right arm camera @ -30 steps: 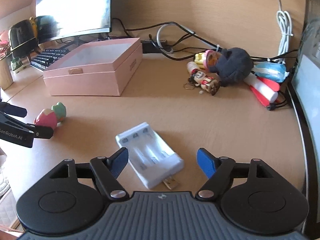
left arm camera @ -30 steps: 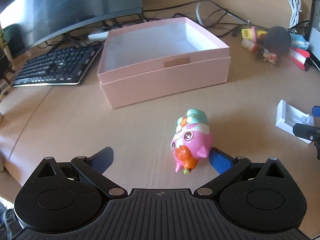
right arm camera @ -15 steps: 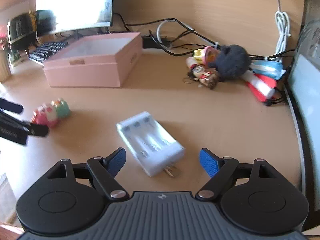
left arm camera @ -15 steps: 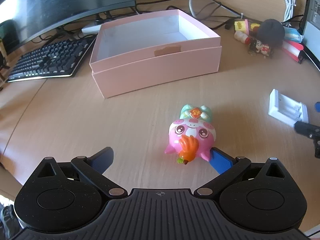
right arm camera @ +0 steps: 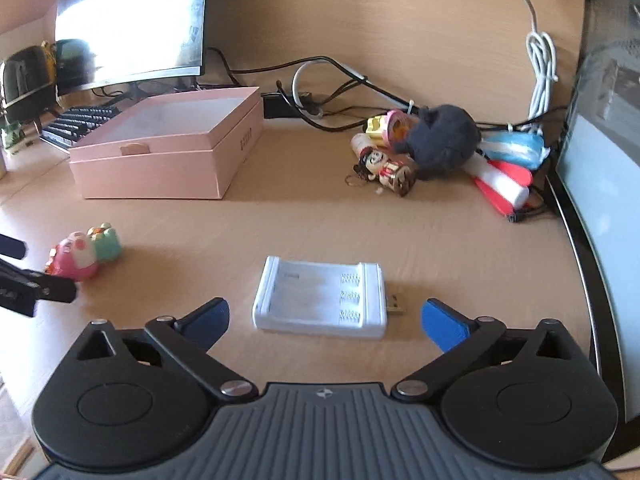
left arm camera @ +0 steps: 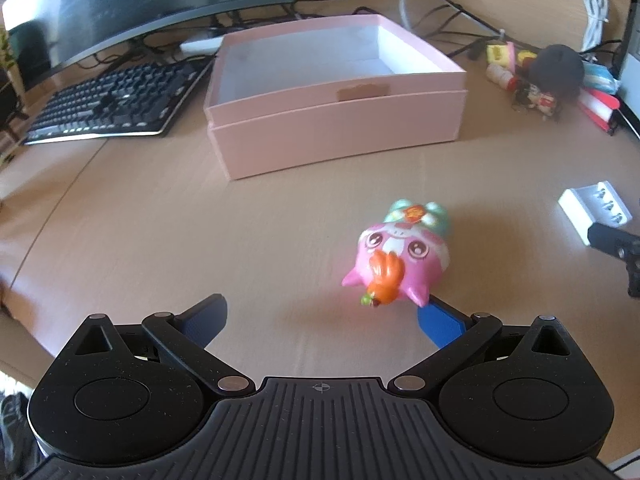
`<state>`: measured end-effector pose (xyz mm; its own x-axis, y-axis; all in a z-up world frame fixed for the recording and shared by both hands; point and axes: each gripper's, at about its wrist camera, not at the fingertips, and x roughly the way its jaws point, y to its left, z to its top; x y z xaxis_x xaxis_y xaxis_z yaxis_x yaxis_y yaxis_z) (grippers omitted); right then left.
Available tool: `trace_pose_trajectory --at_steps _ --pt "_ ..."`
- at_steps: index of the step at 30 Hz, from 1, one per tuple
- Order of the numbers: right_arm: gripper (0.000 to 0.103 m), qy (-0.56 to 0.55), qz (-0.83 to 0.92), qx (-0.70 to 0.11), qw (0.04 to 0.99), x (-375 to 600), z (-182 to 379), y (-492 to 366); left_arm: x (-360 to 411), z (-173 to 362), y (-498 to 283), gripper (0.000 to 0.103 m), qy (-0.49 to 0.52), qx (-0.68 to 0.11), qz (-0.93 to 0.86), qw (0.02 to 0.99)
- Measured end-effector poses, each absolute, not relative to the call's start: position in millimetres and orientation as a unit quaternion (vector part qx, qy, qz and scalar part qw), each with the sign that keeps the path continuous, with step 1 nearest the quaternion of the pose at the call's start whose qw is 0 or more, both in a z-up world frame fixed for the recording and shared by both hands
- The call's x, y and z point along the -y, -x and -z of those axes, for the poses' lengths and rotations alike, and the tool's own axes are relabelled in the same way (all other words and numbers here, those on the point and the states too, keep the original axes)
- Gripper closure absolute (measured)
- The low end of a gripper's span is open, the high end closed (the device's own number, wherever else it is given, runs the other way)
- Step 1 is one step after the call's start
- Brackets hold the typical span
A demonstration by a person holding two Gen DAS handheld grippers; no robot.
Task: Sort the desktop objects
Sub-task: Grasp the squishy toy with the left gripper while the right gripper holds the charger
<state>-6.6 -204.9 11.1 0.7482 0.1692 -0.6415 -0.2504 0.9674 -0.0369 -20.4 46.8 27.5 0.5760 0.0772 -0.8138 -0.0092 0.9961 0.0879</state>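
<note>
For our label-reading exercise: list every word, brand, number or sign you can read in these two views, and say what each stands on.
None can be read for certain.
Pink box: dark print on its end wall, too blurred to read.
Pink toy: red and gold badge on its head, too small to read.
Small figurine and yellow item: markings too blurred.
Keyboard: key legends too small.
White battery charger: no legible text.
</note>
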Motion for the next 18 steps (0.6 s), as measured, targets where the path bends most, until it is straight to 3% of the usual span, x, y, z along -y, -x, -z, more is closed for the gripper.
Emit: trace_pose_trajectory --at_steps 13,16,18 --pt "0.0 0.015 -0.094 -0.372 0.924 202.3 1.8 -22.0 -65.9 -37.4 32.8 0.0 -0.006 -0.44 0.021 0.898" --pt "0.012 0.027 -0.094 -0.368 0.925 200.7 0.3 -21.6 -49.7 -43.2 33.5 0.0 0.003 -0.422 0.054 0.905" --pt "0.012 0.024 -0.105 -0.371 0.922 201.1 -1.5 -19.7 -36.4 -45.2 30.2 0.0 -0.001 -0.41 0.064 0.91"
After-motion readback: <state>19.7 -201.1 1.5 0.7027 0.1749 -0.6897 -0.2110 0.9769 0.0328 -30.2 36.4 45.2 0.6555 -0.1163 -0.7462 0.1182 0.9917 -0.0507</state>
